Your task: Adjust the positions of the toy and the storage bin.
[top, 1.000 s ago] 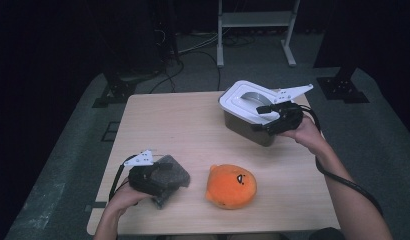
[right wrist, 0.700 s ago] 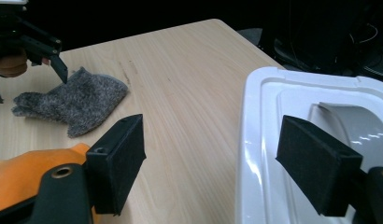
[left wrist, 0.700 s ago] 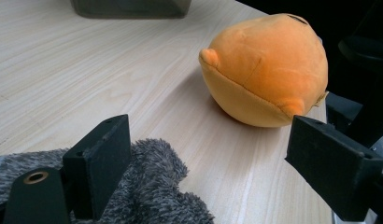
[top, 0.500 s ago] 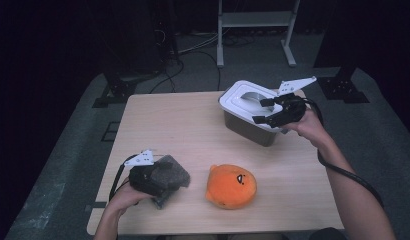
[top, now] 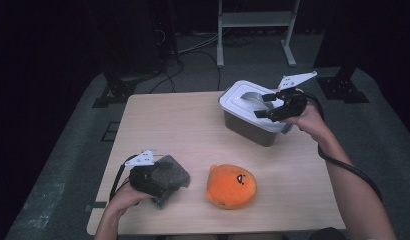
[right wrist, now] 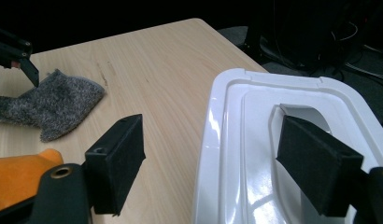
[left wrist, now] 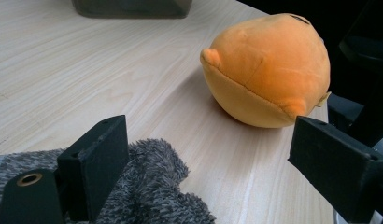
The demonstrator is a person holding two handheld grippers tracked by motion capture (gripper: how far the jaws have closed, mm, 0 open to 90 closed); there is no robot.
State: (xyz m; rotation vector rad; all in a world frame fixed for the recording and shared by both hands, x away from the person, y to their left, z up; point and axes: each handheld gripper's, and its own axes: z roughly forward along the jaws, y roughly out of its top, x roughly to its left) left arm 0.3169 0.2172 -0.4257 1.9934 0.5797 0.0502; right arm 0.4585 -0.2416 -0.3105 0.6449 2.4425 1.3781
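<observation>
Left gripper (top: 160, 182) jaws have just been opening and now stand wide over the grey cloth (top: 168, 172), which lies loose on the table (top: 183, 130) beside the orange plush (top: 230, 186), while the right gripper (top: 265, 105), open and empty, has lifted slightly over the bin (top: 250, 112) lid, so the cloth looks released.

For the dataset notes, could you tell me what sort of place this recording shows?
Probably a lab or studio set up for recording: a bare wooden table on grey floor matting, dark surroundings, cables across the floor and a white metal stand behind.
</observation>
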